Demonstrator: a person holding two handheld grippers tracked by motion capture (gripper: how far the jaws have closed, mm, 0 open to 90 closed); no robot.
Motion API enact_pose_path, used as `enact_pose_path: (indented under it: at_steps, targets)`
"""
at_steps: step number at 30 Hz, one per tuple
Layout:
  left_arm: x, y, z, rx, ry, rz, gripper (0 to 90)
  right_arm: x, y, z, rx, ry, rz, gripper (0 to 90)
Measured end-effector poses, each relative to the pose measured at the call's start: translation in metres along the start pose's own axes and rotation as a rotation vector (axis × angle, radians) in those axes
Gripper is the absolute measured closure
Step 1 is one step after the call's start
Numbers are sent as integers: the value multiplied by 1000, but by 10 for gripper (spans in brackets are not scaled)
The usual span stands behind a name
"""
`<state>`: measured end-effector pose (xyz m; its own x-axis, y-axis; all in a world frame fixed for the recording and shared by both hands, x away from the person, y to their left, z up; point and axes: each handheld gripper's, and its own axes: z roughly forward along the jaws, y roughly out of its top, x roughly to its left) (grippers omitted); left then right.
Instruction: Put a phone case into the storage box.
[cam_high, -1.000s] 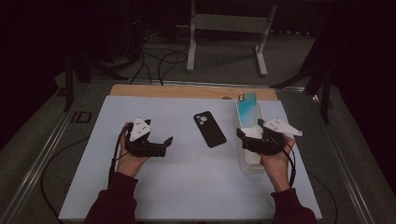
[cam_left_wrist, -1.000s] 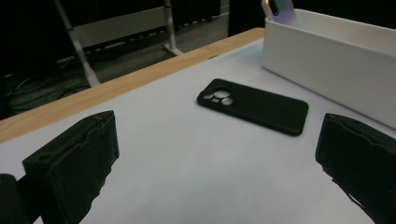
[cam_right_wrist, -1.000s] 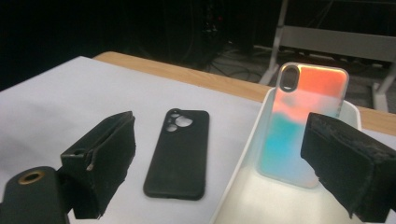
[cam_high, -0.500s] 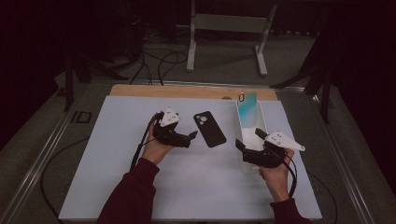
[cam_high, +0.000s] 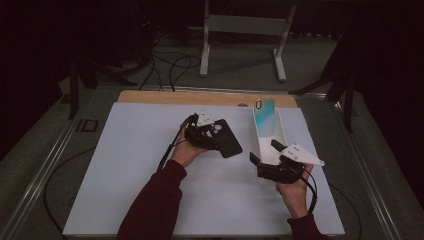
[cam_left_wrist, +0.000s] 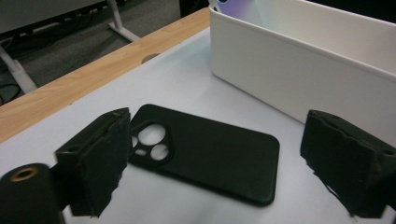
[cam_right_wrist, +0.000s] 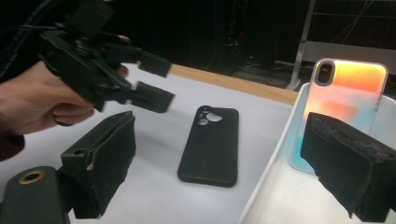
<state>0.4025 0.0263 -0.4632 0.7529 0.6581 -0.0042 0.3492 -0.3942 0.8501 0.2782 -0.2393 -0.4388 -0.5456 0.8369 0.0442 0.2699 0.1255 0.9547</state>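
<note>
The black phone case (cam_left_wrist: 205, 158) lies flat, back up, on the white worktop (cam_high: 125, 165), just left of the white bin (cam_high: 270, 137), and the left gripper (cam_high: 212, 136) is plainly the one placed to take it. In the left gripper view the case sits between and a little beyond the two black fingers (cam_left_wrist: 95, 161), which stand wide apart with nothing held; its long axis runs across the gap from one finger toward the other, camera cut-out next to the left-hand finger, the plain end short of the right-hand one. As they stand, the fingers would close on the two short ends, so my judgement is that the coming move turns on this: either the span is wide enough to take the case lengthwise, or the hand must turn to bring the fingers onto the long edges. From above, the left gripper hovers right over the case's upper part; whether it touches I cannot tell. The right gripper (cam_high: 270, 162) is farther from the case, over the near end of the bin, its fingers (cam_right_wrist: 100, 163) likewise spread wide and empty. A second case with an orange and teal back (cam_right_wrist: 343, 98) stands leaning at the bin's far end, well clear of both grippers
</note>
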Motion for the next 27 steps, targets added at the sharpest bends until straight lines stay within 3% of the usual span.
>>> enact_pose_path:
  at_steps: [15,21,22,27]
  targets:
    - [-21,3,58,92,-40,25,345,-4,1,-6,-20,-4,25,99]
    - [-28,0,78,159,-52,33,594,-5,1,-7,-28,-1,28,100]
    - [-31,-2,87,188,-48,31,594,-5,1,-7,-29,-2,26,100]
    - [-36,-4,101,226,-42,16,897,-7,1,-10,-38,-3,36,100]
